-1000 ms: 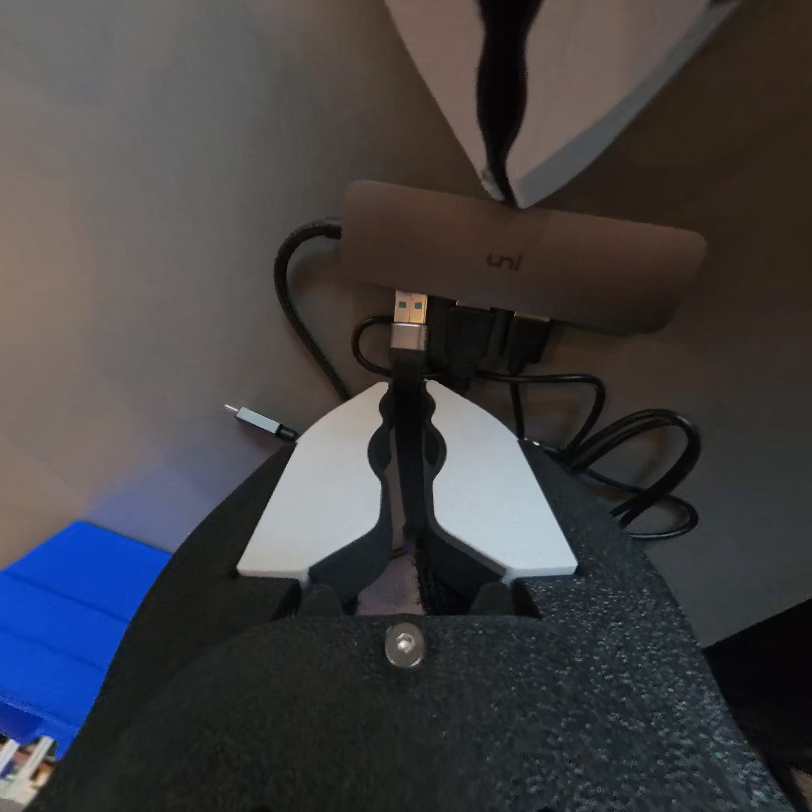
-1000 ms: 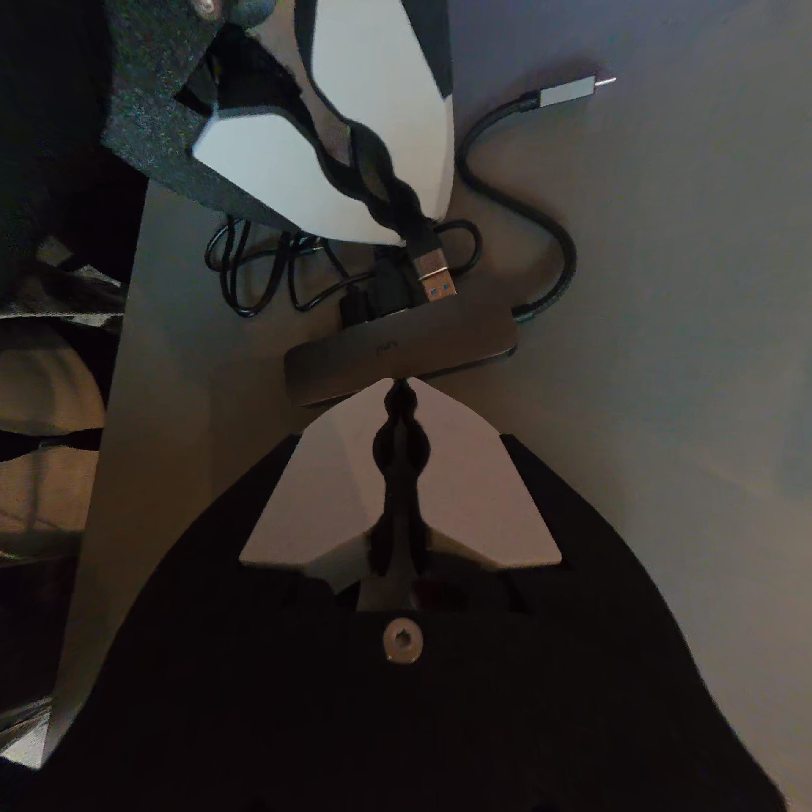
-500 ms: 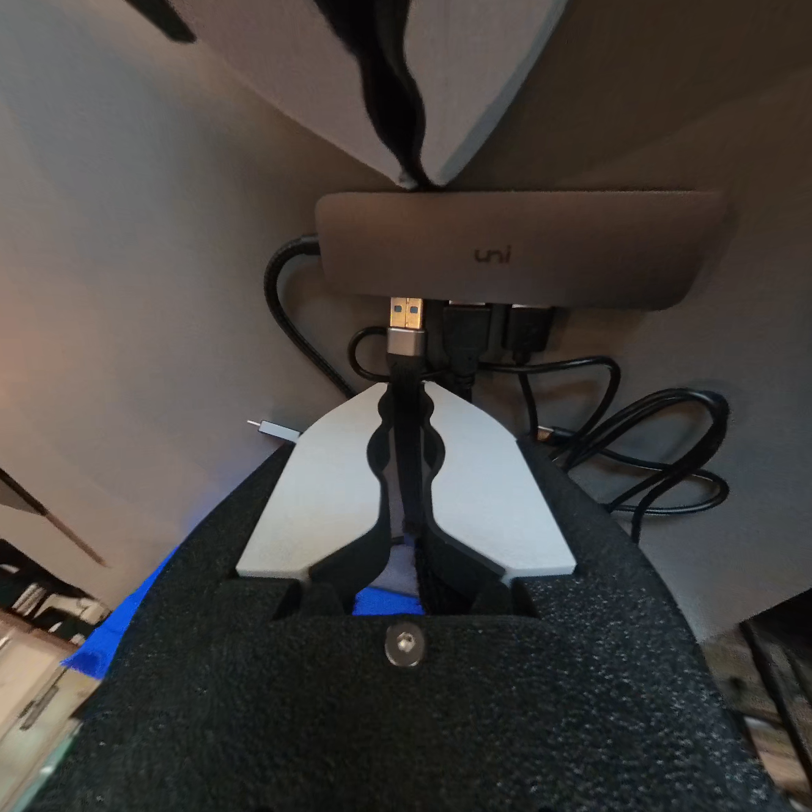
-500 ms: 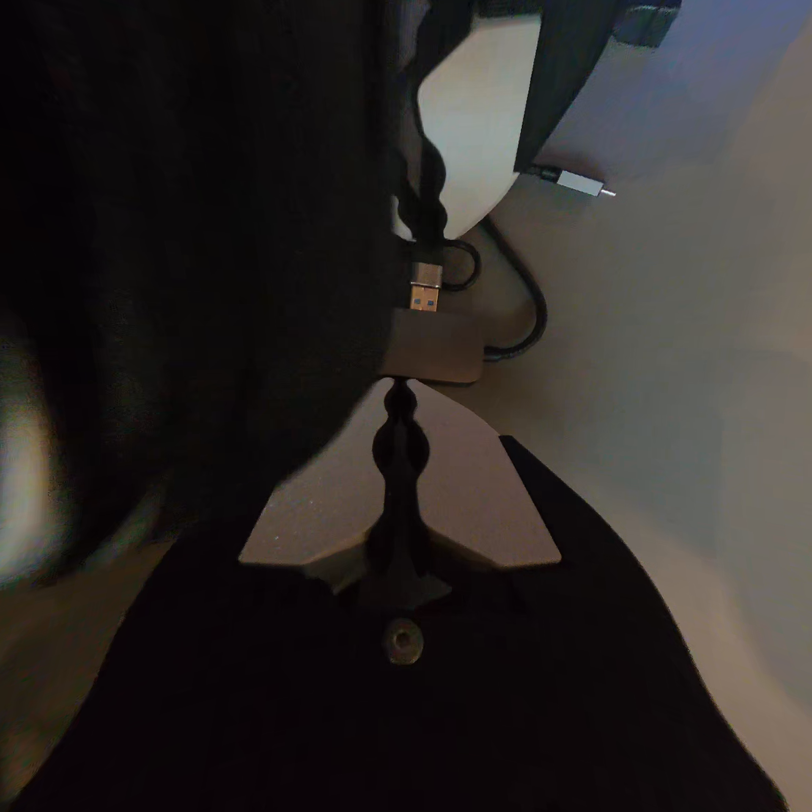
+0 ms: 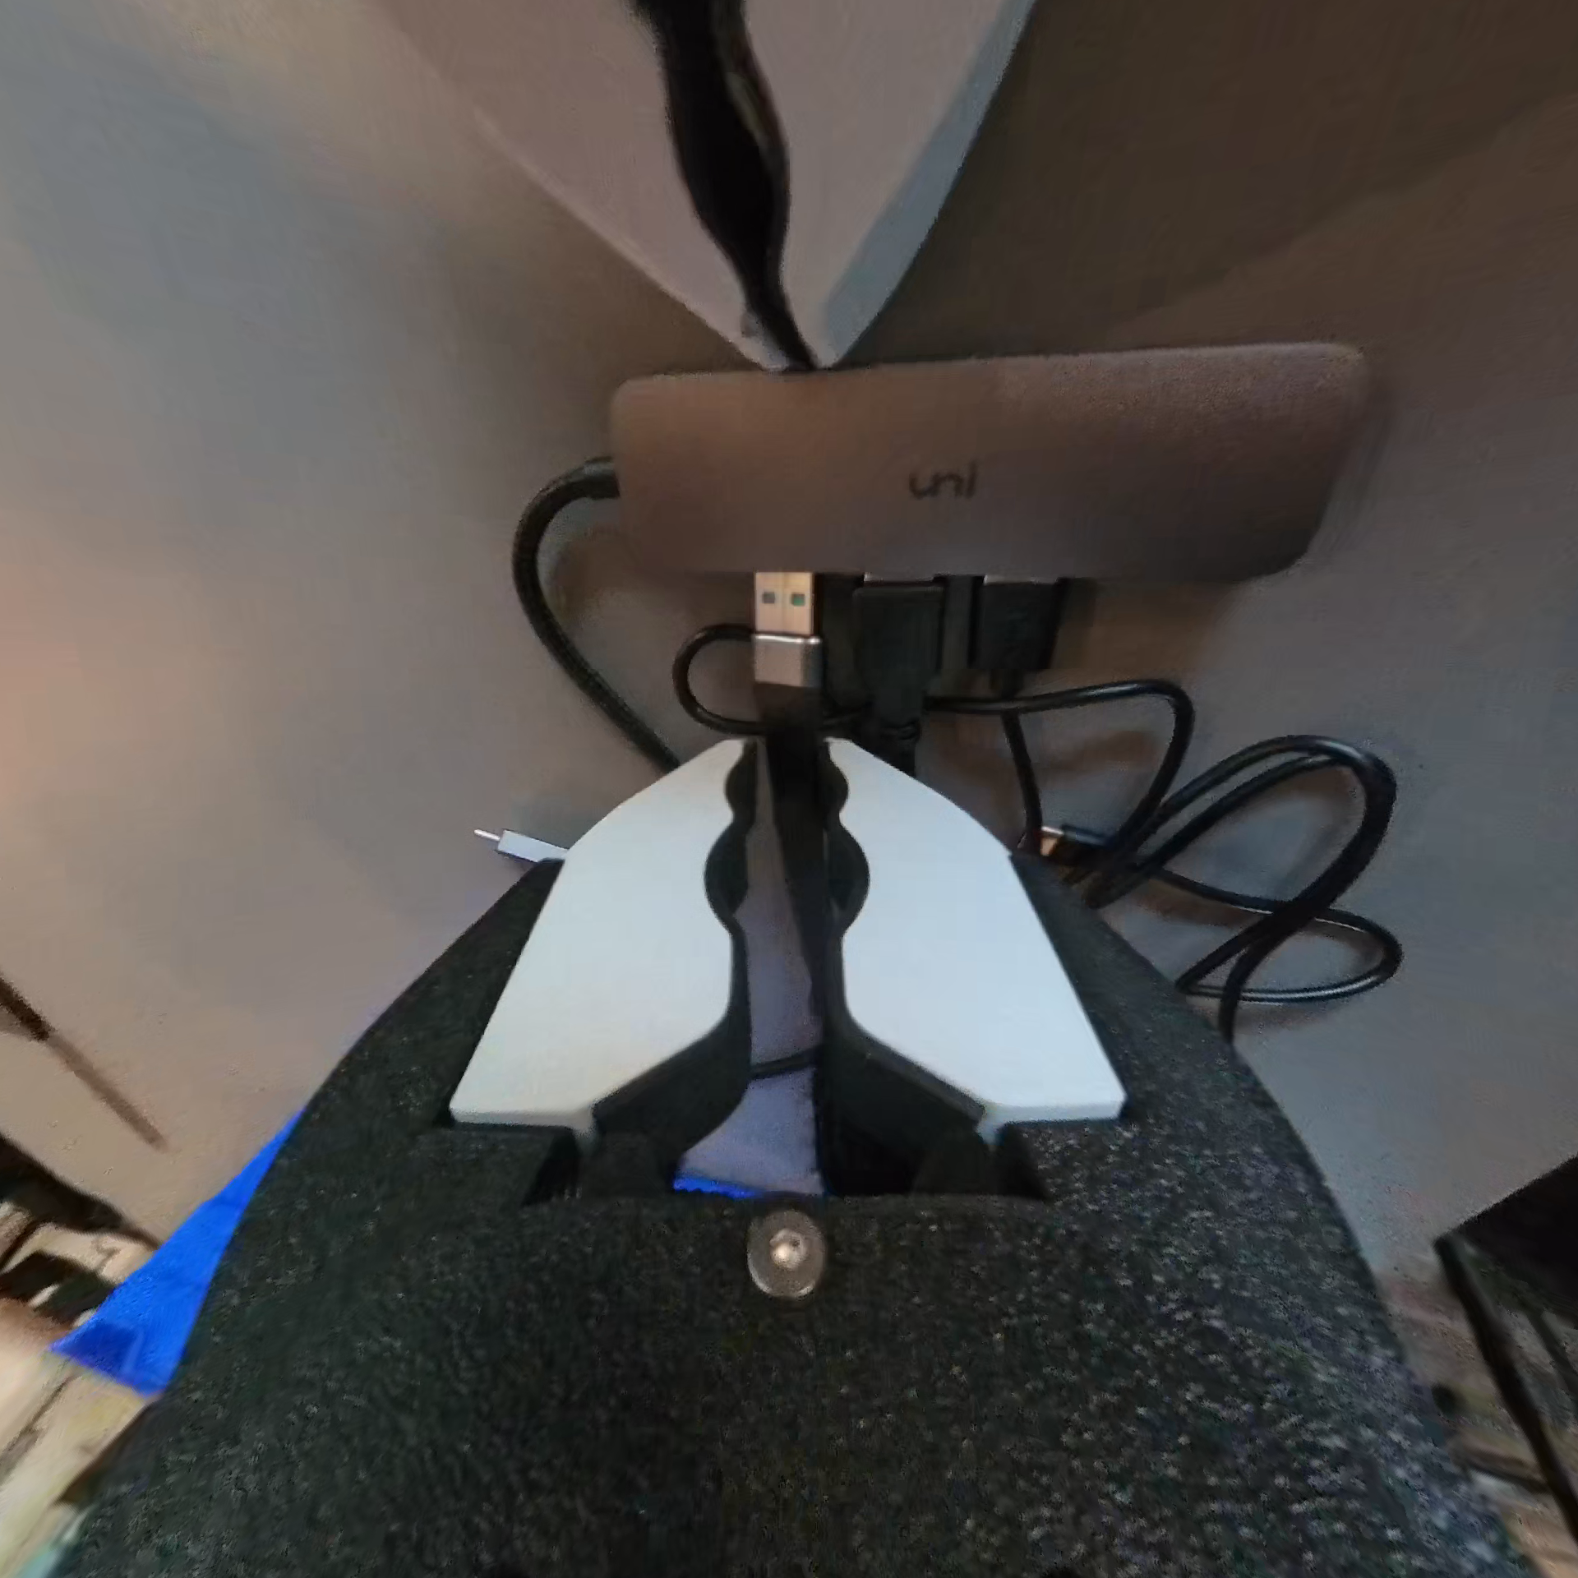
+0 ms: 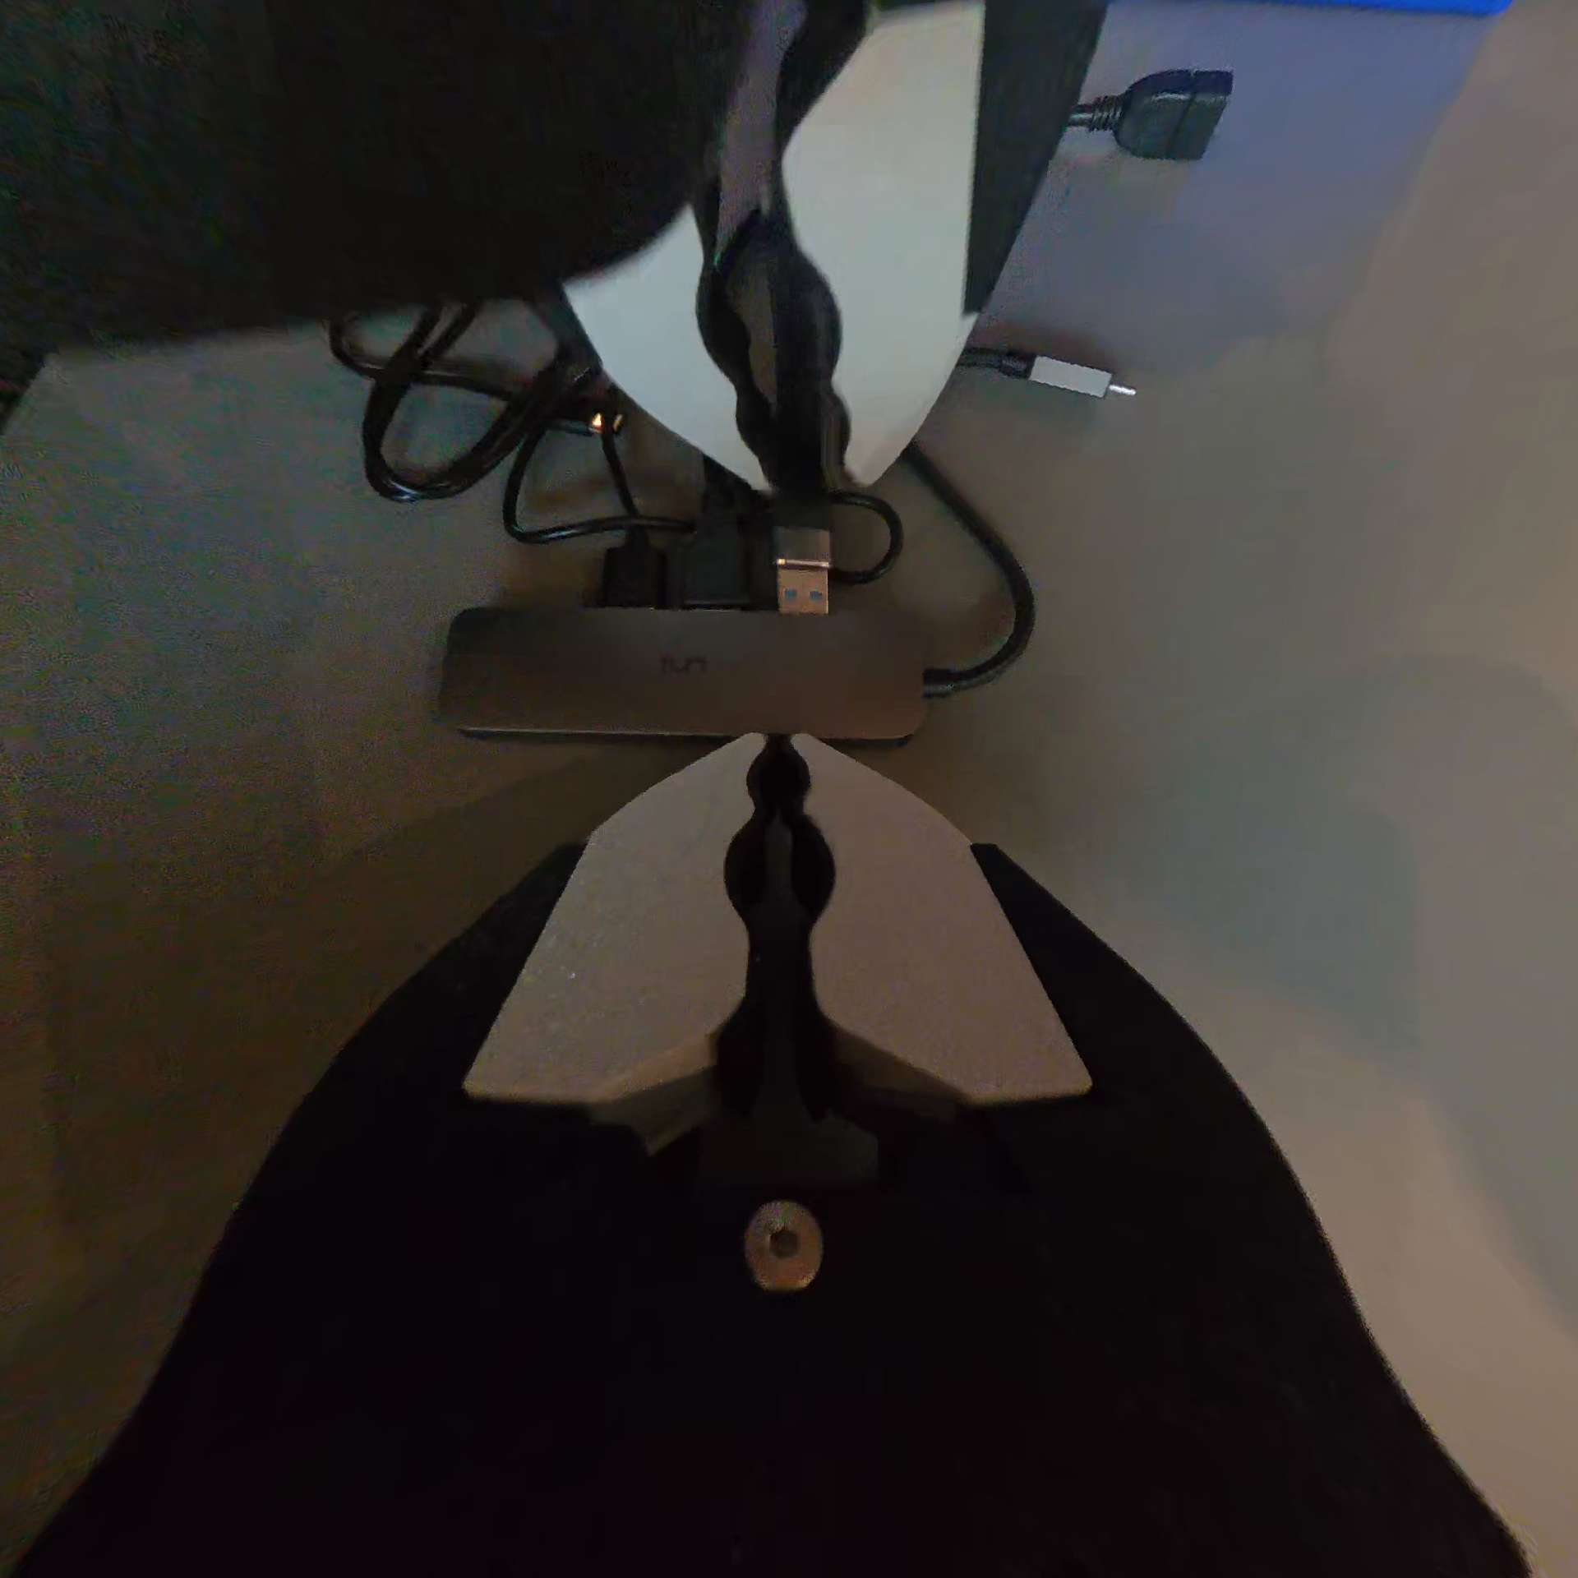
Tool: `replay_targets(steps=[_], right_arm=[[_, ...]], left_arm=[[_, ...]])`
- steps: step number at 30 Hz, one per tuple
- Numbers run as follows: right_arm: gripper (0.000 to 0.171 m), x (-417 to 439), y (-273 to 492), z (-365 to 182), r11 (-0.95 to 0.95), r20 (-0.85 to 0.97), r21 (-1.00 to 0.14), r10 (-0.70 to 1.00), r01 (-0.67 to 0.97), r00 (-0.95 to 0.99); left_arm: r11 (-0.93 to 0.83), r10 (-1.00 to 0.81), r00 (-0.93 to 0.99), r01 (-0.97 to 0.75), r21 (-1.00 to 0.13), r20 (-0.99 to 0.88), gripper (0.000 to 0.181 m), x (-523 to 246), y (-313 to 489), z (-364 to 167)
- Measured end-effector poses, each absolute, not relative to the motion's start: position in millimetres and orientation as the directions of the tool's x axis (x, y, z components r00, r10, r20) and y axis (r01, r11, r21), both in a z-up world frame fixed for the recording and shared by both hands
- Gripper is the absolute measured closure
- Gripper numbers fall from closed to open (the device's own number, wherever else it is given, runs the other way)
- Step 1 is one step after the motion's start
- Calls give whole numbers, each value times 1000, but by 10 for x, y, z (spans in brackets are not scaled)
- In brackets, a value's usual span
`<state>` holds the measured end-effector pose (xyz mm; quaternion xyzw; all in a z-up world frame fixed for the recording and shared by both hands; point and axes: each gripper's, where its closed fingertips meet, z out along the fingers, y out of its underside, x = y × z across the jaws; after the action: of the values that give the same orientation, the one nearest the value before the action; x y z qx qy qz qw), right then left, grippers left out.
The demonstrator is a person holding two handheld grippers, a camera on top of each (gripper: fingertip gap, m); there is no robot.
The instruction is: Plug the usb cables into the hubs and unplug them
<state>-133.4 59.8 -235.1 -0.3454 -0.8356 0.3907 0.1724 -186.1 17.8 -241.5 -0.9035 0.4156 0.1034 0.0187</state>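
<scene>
Since a second ago, the silver USB plug (image 5: 786, 628) is sitting squarer to the hub (image 5: 990, 474), its metal tip now at the port edge, not yet fully in. Left gripper (image 5: 790, 751) is clamping narrowly on the plug's black cable, fingers nearly together. Opposite, the right gripper (image 6: 775, 745) is pressing its closed tips against the hub's far edge, bracing it; whether anything is pinched between them cannot be told. Two black plugs (image 5: 956, 632) are already sitting in ports right of the silver one. Loose black cables (image 5: 1264, 871) are coiling on the grey table (image 5: 256, 512), a stray silver connector (image 5: 521, 845) lying to the left.
</scene>
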Motion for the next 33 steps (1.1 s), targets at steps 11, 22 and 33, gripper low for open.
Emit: replay_targets(steps=[11, 22, 33], right_arm=[[171, -1319, 605, -2358, 458, 14, -765, 714, 452, -700], [171, -1323, 606, -2359, 457, 13, -764, 717, 455, -697], [171, -1326, 608, -2362, 457, 13, -763, 719, 458, -695]], left_arm=[[-562, -746, 592, -805, -189, -304, 167, -1825, 217, -2117], [-442, -823, 504, -858, -261, -261, 162, -1687, 230, -2241], [-414, -852, 479, -864, -288, -213, 163, -1705, 221, -2307]])
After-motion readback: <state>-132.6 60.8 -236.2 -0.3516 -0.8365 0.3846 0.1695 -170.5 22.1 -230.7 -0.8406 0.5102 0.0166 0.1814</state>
